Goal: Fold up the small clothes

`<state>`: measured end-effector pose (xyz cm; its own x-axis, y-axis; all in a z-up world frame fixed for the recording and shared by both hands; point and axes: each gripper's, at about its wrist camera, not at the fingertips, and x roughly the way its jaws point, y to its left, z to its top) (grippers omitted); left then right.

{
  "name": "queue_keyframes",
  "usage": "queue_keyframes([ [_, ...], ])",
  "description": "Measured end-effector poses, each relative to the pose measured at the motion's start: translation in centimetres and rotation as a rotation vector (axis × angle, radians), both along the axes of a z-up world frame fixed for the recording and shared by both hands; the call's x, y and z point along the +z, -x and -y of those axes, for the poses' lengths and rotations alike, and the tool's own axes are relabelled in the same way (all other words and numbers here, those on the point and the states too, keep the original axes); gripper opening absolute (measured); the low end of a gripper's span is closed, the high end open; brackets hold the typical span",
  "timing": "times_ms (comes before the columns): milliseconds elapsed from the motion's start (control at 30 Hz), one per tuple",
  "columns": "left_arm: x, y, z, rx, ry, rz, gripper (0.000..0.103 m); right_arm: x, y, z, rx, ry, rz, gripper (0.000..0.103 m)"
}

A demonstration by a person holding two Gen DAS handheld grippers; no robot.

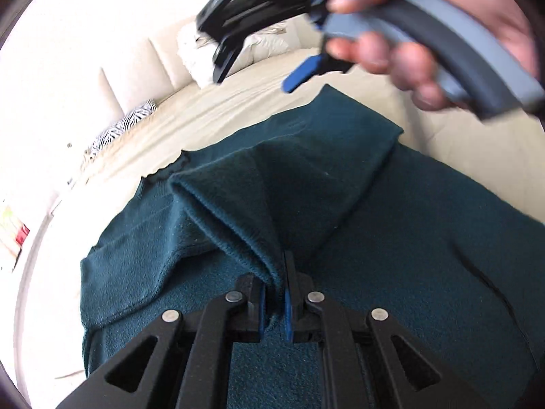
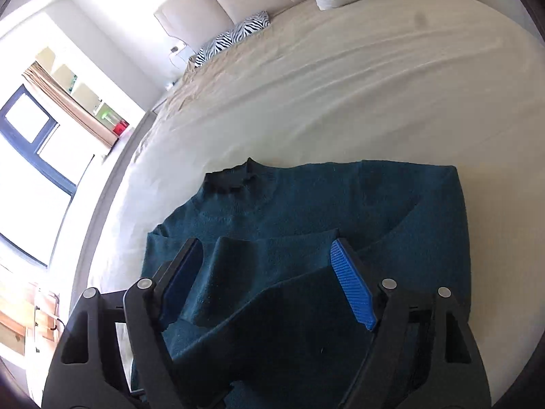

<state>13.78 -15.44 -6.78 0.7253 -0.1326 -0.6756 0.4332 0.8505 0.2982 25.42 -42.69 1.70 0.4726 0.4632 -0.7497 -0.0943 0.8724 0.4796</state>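
The hand [image 1: 439,37] gripping the right gripper [image 1: 259,34] is smeared with motion blur and runs off the top edge. The teal sweater's [image 2: 306,204] hem disappears under the gripper bodies in both views, and the sleeve cuff [image 1: 272,269] vanishes between the left gripper's fingers [image 1: 289,313]

Strong daylight came from the window [image 2: 34,126], blowing out the wall and the far bed [image 2: 306,102]. The person's hand [image 1: 425,34] was motion-blurred in the left view. Fisheye curvature and dark vignetting marked the edges.
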Motion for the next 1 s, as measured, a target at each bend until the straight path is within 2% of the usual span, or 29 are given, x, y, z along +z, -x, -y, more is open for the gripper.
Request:
queue_keyframes([
  [100, -0.3, 0.2, -0.1, -0.015, -0.008, 0.014, 0.008, -2.2, -3.9, -1.2, 0.049, 0.118, -0.117, 0.059],
  [233, 0.0, 0.0, -0.6, -0.023, -0.005, 0.038, 0.008, -5.8, -6.2, -2.9, 0.112, 0.270, -0.256, 0.055],
  [267, 0.0, 0.0, -0.7, -0.027, -0.010, 0.046, 0.008, -6.7, -6.5, -3.4, 0.131, 0.301, -0.283, 0.048],
  [300, 0.1, -0.1, -0.7, -0.031, -0.007, 0.047, 0.008, -7.4, -6.6, -3.8, 0.152, 0.333, -0.298, 0.032],
  [367, 0.2, -0.3, -1.0, -0.033, 0.001, 0.053, 0.008, -7.8, -6.6, -4.5, 0.182, 0.386, -0.279, 0.026],
  [400, 0.3, -0.2, -1.0, -0.033, 0.007, 0.055, 0.008, -7.7, -6.5, -4.7, 0.190, 0.407, -0.267, 0.017],
  [467, 0.5, 0.3, -0.9, -0.026, 0.026, 0.052, 0.008, -7.2, -6.4, -4.9, 0.189, 0.455, -0.239, 0.009],
  [567, 1.0, 0.5, -1.3, -0.017, 0.043, 0.070, 0.008, -6.2, -6.6, -4.5, 0.153, 0.513, -0.199, 0.000],
  [600, 1.3, 0.4, -1.4, -0.017, 0.047, 0.080, 0.008, -5.8, -6.6, -4.2, 0.133, 0.543, -0.184, 0.000],
  [767, 2.6, 0.4, -1.7, -0.012, 0.081, 0.111, 0.008, -6.7, -7.5, -2.6, 0.111, 0.541, -0.220, 0.000],
  [800, 2.8, 0.5, -1.8, -0.012, 0.085, 0.117, 0.008, -6.8, -7.4, -2.4, 0.114, 0.513, -0.222, 0.000],
  [867, 2.9, 0.6, -1.8, -0.021, 0.083, 0.117, 0.008, -6.6, -7.4, -1.4, 0.116, 0.365, -0.214, 0.002],
  [900, 2.8, 0.7, -1.8, -0.027, 0.082, 0.118, 0.008, -6.6, -7.7, -0.9, 0.097, 0.335, -0.224, 0.004],
  [1000, 2.5, 1.1, -1.5, -0.044, 0.077, 0.119, 0.008, -6.4, -8.1, -0.7, 0.110, 0.355, -0.222, 0.007],
])
